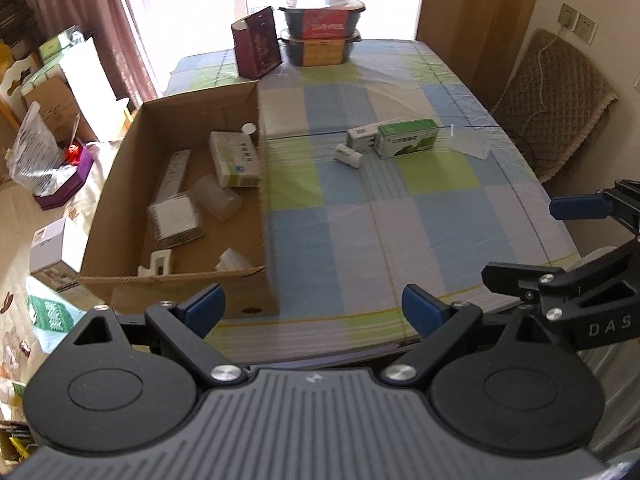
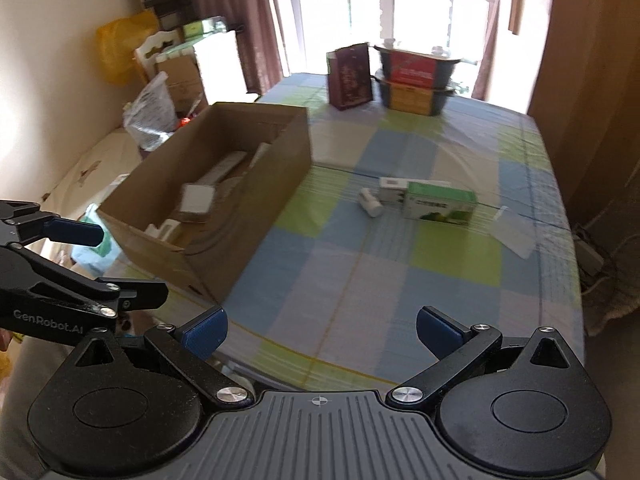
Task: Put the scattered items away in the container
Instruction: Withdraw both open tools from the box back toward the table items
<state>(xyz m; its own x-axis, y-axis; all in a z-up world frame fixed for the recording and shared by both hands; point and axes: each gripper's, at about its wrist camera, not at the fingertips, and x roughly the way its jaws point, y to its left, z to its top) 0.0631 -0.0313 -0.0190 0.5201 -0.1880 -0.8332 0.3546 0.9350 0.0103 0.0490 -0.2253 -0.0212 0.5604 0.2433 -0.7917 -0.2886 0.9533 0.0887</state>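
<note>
An open cardboard box stands on the left of the checked table and holds several white boxes and packets. Out on the cloth lie a green and white box, a small white box and a white bottle on its side. A clear plastic bag lies to their right. My left gripper is open above the near table edge, with nothing between its fingers. My right gripper is open too, and empty, also near the front edge.
A dark red box and two stacked dark containers stand at the far end of the table. A padded chair is at the right. Bags and cartons crowd the floor left of the table.
</note>
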